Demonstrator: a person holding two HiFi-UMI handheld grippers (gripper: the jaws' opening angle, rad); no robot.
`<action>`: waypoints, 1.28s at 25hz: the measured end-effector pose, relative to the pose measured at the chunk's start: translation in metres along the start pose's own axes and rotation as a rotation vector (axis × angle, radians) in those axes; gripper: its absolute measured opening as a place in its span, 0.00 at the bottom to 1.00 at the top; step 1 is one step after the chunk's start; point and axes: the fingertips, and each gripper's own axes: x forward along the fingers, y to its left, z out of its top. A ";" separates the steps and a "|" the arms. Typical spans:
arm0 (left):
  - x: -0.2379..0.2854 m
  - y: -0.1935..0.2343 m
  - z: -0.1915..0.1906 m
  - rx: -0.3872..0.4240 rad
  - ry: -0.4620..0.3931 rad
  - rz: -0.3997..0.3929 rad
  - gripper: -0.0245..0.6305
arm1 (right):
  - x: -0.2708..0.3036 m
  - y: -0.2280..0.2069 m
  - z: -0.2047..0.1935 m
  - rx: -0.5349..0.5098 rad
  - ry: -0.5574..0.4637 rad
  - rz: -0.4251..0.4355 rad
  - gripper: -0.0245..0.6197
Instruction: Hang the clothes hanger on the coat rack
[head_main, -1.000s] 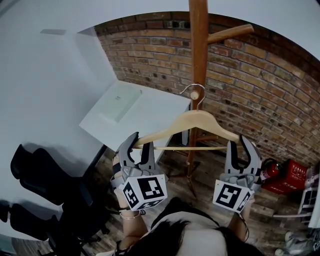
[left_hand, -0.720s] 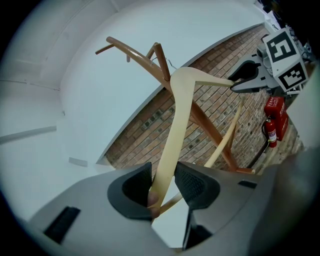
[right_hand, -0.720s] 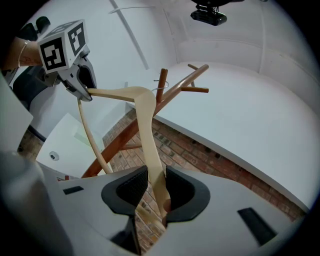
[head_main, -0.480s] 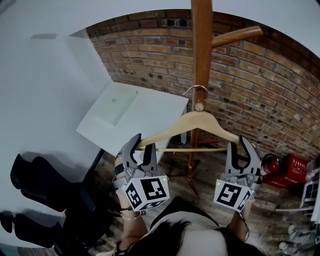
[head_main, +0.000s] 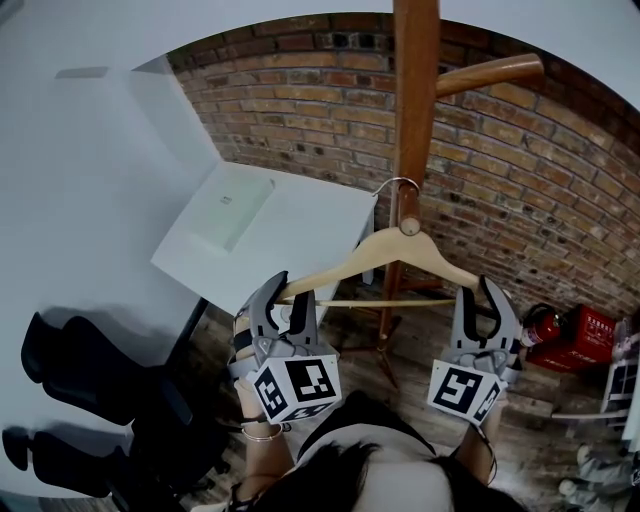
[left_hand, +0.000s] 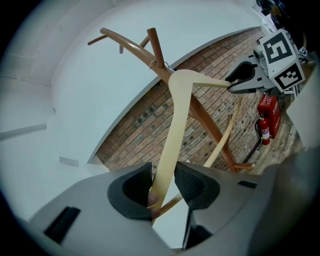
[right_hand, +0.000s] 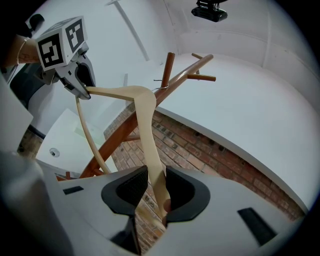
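Before a red brick wall, left gripper and right gripper jaws clamp the pale wooden hanger by its ends (keeping it level) to hook the brown wooden coat rack.

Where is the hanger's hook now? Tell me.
Head view, upper centre: the hook is against the rack post, looped above a short peg, with the hanger below gripped by the left gripper and right gripper.
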 end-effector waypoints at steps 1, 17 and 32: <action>0.001 0.000 -0.001 0.000 -0.001 -0.003 0.26 | 0.001 0.001 0.000 0.001 0.001 -0.003 0.23; 0.009 -0.006 -0.006 -0.014 -0.036 -0.041 0.26 | 0.000 0.006 -0.006 0.002 0.026 -0.043 0.23; 0.015 -0.007 -0.005 -0.066 -0.105 -0.046 0.27 | 0.000 0.005 -0.004 0.005 0.036 -0.084 0.23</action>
